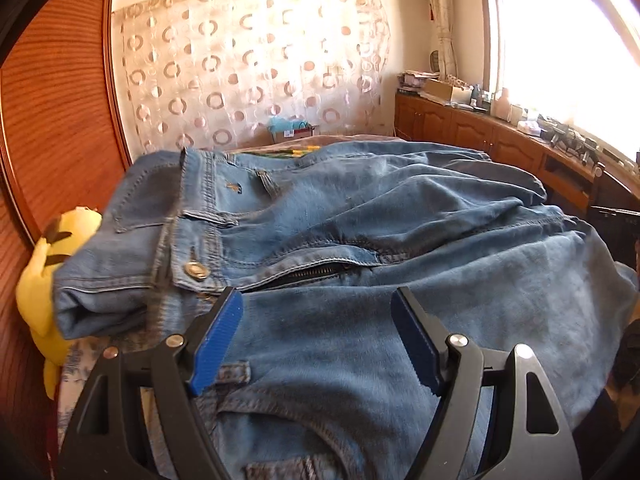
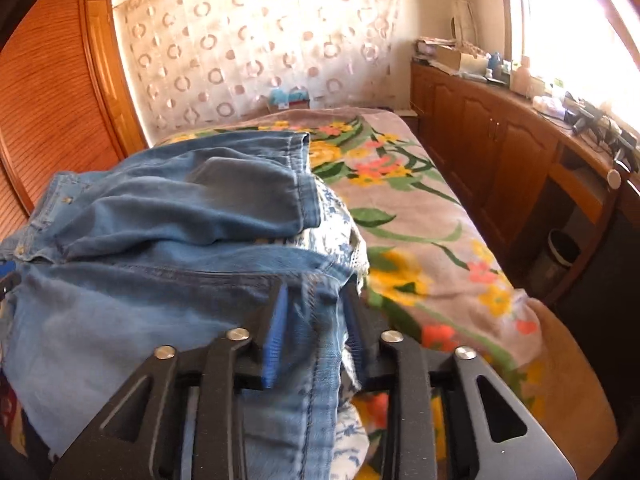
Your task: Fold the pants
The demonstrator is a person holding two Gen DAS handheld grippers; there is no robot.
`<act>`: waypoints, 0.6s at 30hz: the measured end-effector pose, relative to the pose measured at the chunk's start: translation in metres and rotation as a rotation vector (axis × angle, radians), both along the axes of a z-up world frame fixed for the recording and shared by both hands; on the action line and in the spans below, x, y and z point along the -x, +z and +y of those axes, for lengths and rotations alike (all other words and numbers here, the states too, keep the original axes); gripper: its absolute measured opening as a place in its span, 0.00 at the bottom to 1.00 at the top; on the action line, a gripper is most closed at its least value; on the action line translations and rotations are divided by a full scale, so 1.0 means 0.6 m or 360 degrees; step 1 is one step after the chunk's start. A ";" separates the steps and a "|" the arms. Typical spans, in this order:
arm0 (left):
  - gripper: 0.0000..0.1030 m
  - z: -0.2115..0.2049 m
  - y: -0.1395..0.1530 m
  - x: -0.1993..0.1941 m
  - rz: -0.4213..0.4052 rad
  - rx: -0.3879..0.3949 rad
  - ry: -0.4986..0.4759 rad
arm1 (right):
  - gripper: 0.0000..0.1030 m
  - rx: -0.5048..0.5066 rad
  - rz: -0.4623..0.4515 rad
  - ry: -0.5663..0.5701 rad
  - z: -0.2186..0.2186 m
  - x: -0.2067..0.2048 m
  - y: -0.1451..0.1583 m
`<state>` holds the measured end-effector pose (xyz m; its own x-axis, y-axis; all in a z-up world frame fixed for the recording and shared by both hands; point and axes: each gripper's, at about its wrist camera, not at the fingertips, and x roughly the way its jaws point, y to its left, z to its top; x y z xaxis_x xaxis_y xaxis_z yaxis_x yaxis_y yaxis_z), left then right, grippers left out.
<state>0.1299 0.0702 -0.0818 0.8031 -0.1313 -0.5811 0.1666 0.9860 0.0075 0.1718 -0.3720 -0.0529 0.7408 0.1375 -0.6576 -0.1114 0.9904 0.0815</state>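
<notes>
Jeans (image 1: 340, 216) look soft and floppy — best held by thick seams. Right gripper (image 2: 312, 320) pinches a leg edge; left gripper (image 1: 318, 336) hangs wide, holding nothing.

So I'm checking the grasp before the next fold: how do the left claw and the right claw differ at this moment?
The left claw is spread wide over the jeans near the open zipper, gripping nothing; the right claw is nearly closed, pinching a denim edge. The left sits at the waistband end, the right at the side by the floral blanket. Both have blue pads on black fingers.
</notes>
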 end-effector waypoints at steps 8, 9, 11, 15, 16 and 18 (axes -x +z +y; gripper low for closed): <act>0.74 0.037 0.018 0.070 0.0028 0.0057 0.0048 | 0.55 0.0009 0.0056 0.0098 -0.006 0.114 -0.018; 0.74 0.043 0.017 0.078 0.0039 0.0060 0.0058 | 0.56 0.0012 0.0075 0.0105 -0.008 0.129 -0.023; 0.74 0.049 0.015 0.091 0.0054 0.0043 0.0085 | 0.56 0.0043 0.0097 0.0105 -0.008 0.153 -0.028; 0.74 0.072 0.006 0.116 0.0076 0.0040 0.0130 | 0.56 0.0108 0.0116 0.0134 -0.014 0.182 -0.029; 0.74 0.075 0.003 0.120 0.0084 0.0037 0.0140 | 0.56 0.0129 0.0118 0.0143 -0.013 0.189 -0.028; 0.74 0.084 -0.004 0.128 0.0099 0.0035 0.0168 | 0.56 0.0160 0.0126 0.0160 -0.012 0.197 -0.030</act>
<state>0.0529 0.1205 -0.0845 0.7757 -0.0609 -0.6281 0.0612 0.9979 -0.0212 0.0533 -0.3793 -0.0709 0.6719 0.1385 -0.7275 -0.2073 0.9783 -0.0053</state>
